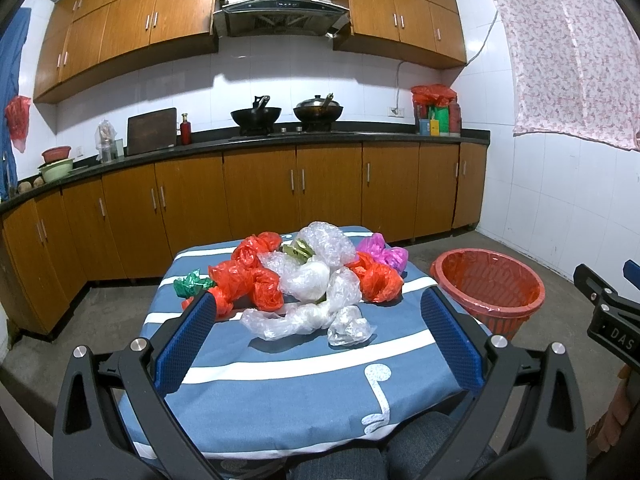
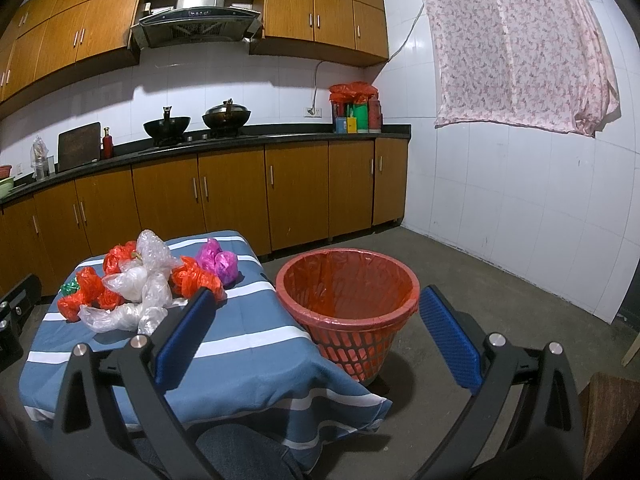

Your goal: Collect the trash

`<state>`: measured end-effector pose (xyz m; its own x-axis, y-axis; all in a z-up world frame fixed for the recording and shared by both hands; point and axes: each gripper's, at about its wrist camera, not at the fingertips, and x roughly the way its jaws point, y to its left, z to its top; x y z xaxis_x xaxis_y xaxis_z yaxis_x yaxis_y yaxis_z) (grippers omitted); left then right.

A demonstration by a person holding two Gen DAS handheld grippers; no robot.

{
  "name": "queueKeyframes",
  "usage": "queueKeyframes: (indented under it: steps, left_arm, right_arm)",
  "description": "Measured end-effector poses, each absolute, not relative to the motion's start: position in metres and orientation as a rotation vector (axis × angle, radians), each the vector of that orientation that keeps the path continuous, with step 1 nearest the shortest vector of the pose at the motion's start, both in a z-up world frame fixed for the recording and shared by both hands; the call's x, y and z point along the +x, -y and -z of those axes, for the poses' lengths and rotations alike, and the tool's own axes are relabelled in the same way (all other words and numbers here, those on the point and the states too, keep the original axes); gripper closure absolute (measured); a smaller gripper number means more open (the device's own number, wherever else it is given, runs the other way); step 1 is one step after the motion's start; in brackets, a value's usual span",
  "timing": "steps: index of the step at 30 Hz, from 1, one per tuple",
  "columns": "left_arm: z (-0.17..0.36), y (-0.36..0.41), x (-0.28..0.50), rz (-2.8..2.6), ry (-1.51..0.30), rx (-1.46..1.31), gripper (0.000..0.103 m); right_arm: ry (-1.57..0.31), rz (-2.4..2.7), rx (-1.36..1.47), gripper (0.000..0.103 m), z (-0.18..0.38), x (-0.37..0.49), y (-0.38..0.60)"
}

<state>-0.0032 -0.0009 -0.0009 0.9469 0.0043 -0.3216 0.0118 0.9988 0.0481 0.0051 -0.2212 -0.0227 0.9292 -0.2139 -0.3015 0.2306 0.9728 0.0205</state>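
Left wrist view: the left gripper (image 1: 318, 316) hovers spread wide and empty before the heap of crumpled bags (image 1: 304, 280) on the striped table (image 1: 280, 400). Rightward, the right gripper (image 2: 316, 316) gapes empty above the lined red basket (image 2: 348, 300). Nothing looks collected yet; next comes pinching one clear bag (image 1: 288, 320).

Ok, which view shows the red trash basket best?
The right wrist view: the red trash basket sits centred, with its whole rim, red liner and mesh wall visible. The left wrist view catches it only at the right, base hidden behind the table.
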Motion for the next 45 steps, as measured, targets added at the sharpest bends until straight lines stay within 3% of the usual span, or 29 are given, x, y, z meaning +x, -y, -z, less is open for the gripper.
queueKeyframes:
  steps: [12,25,32,45]
  left_arm:
    - [0.02,-0.022,0.013,-0.041,-0.416,-0.005,0.002]
    - [0.039,-0.103,0.046,-0.226,-0.511,-0.054,0.002]
    - [0.047,-0.14,0.086,-0.268,-0.549,-0.039,0.004]
    - [0.084,-0.17,0.175,-0.235,-0.664,-0.013,0.007]
  right_arm:
    - [-0.359,0.212,0.054,0.004,0.037,0.026,0.216]
    - [-0.469,0.089,0.059,0.004,0.05,0.093,0.189]
    - [-0.507,0.026,0.026,0.018,0.059,0.15,0.166]
    - [-0.663,-0.052,0.035,0.02,0.096,0.263,0.138]
